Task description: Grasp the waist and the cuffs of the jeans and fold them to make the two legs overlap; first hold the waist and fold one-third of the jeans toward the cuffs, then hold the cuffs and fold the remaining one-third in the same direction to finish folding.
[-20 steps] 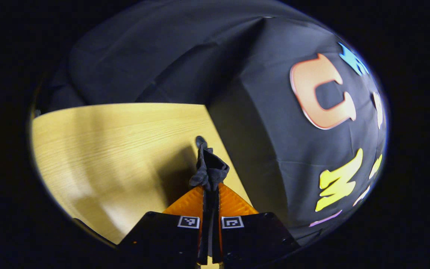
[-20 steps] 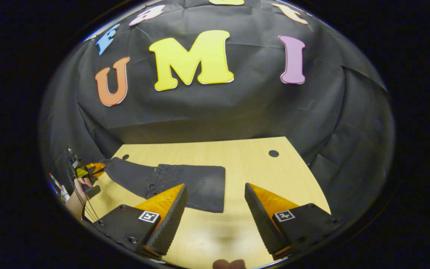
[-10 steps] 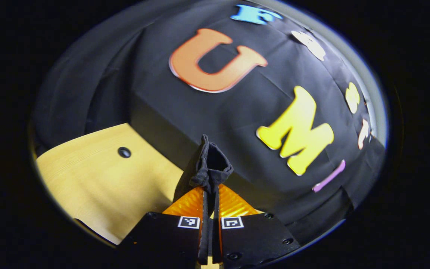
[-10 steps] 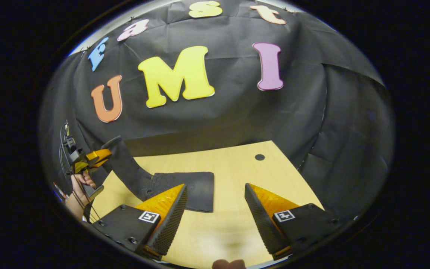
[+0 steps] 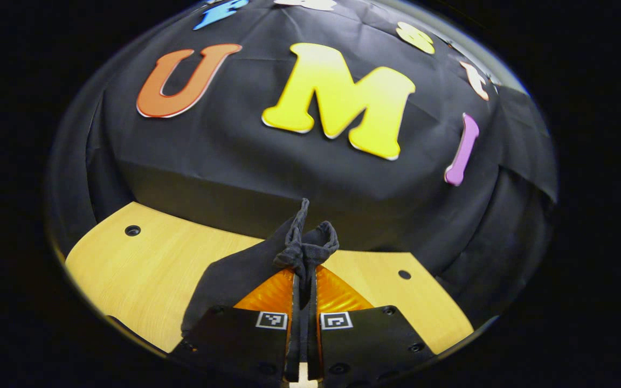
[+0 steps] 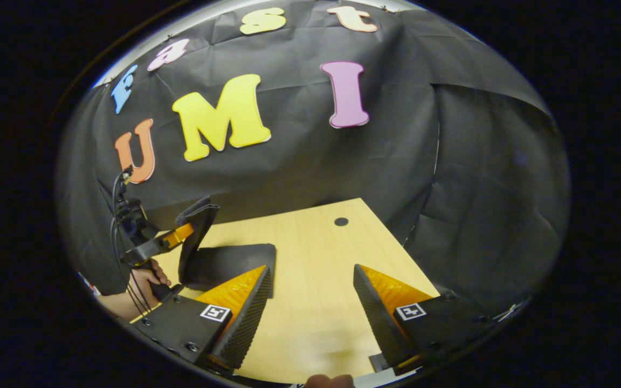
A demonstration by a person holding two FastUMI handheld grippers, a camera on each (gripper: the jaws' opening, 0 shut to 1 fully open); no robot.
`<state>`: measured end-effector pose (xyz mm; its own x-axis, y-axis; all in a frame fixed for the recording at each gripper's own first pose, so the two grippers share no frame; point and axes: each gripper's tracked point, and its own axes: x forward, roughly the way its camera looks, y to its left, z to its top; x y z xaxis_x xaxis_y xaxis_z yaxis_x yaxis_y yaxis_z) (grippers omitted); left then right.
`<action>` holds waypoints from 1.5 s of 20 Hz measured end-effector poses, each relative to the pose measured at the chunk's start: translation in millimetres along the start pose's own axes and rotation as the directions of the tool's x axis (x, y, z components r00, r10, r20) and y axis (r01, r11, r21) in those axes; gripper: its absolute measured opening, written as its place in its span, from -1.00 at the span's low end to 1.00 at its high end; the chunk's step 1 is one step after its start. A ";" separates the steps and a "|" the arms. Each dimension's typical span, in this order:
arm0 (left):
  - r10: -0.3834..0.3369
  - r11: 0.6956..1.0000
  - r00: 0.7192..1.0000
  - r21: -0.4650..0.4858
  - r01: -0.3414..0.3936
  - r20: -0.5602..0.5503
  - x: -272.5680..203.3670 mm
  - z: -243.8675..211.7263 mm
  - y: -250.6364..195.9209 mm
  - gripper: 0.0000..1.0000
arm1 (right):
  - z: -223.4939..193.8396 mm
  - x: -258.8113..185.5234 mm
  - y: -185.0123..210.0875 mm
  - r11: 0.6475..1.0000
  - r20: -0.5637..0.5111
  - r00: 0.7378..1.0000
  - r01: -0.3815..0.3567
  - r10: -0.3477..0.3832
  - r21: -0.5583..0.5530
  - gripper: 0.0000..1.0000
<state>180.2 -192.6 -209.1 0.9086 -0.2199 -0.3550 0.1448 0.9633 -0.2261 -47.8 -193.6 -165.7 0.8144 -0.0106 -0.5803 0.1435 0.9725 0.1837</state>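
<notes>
Two fingers of the left gripper (image 5: 303, 269) are pressed together on the bunched cuffs (image 5: 306, 245) of the jeans (image 6: 228, 265), held lifted above the table (image 5: 132, 269). In the right gripper view, the left gripper (image 6: 184, 233) is seen at the table's left edge, gripped by a hand (image 6: 146, 277), with the cuffs (image 6: 197, 211) raised and the leg hanging down to the folded part lying flat near that edge. The right gripper (image 6: 310, 312) is held spread wide above the bare table, with nothing between its fingers.
</notes>
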 end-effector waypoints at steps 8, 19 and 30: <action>0.104 0.979 0.982 0.188 -0.074 -0.156 31.1 -107.0 -16.6 -0.57 | -17.4 26.8 -51.3 1.000 -0.075 0.997 -0.004 0.006 0.029 0.84; 0.152 0.981 0.962 0.157 -0.118 -0.227 21.8 -135.9 -35.1 1.00 | -9.6 40.6 -53.5 0.997 -0.079 0.994 -0.068 0.071 0.030 0.84; 0.080 0.997 0.994 -0.004 -0.080 0.079 -86.0 36.8 -8.1 1.00 | 61.7 16.4 83.8 0.962 0.131 0.962 -0.219 0.241 -0.162 0.96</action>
<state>115.4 -175.8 -143.4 0.9454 -0.1290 -0.2994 0.0697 0.9771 -0.2008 12.3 -126.7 -110.9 0.8916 0.1931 -0.4096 -0.1310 0.9758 0.1749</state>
